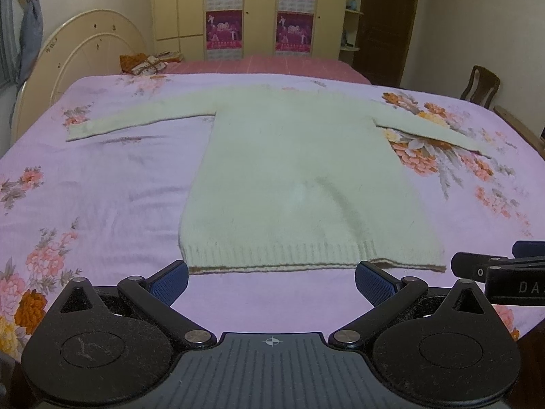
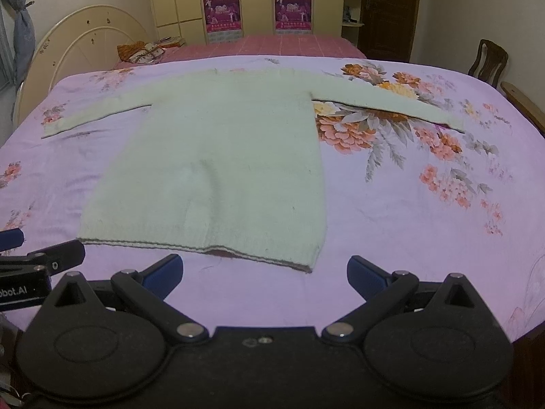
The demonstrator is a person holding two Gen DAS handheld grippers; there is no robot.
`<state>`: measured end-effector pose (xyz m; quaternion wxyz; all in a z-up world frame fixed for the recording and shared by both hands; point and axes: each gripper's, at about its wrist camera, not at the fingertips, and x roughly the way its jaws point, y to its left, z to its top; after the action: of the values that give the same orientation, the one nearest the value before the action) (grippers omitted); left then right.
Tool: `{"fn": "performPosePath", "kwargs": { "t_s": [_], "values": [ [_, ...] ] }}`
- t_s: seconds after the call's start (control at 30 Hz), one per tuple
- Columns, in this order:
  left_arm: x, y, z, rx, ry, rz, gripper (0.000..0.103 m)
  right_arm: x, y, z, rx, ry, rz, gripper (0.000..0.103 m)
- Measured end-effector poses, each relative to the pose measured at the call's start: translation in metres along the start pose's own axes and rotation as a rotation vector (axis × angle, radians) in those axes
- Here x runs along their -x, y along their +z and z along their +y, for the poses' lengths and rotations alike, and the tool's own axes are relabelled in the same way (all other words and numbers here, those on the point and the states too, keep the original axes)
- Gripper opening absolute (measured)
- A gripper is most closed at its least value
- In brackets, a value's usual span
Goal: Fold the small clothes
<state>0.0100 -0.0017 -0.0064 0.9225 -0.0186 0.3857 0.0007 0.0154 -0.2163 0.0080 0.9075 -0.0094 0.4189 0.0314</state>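
Observation:
A small pale cream knitted sweater (image 1: 293, 170) lies flat on the lilac floral bedspread (image 1: 112, 184), both sleeves spread out, ribbed hem towards me. It also shows in the right wrist view (image 2: 221, 156). My left gripper (image 1: 271, 281) is open and empty, just short of the hem's middle. My right gripper (image 2: 265, 274) is open and empty, just short of the hem's right corner. Each gripper shows at the edge of the other's view: the right gripper (image 1: 500, 272) and the left gripper (image 2: 37, 266).
The bedspread (image 2: 391, 221) covers a table or bed. Behind it stand a pink bed (image 1: 272, 64) with a cream headboard (image 1: 85, 51), a wardrobe (image 1: 259, 10) and a dark door (image 1: 388, 20). A wooden chair (image 1: 480, 85) stands at the right.

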Motion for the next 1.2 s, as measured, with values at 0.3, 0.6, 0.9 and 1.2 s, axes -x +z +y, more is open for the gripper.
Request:
{"fn": "performPosePath", "kwargs": {
  "t_s": [0.3, 0.6, 0.9, 1.2],
  "values": [
    [-0.033, 0.042, 0.011, 0.038, -0.081, -0.045, 0.103, -0.016, 0.025, -0.012, -0.042, 0.045, -0.104, 0.102],
    [-0.072, 0.123, 0.035, 0.121, -0.232, -0.210, 0.103, -0.036, 0.093, -0.069, -0.178, -0.004, -0.196, 0.102],
    [-0.181, 0.160, 0.016, 0.229, -0.148, -0.182, 0.103, -0.116, 0.136, -0.242, -0.574, -0.002, -0.275, 0.077],
    [-0.281, 0.201, -0.012, 0.273, -0.014, -0.018, 0.103, -0.240, 0.144, -0.386, -0.921, 0.031, -0.232, 0.051]
  ]
}}
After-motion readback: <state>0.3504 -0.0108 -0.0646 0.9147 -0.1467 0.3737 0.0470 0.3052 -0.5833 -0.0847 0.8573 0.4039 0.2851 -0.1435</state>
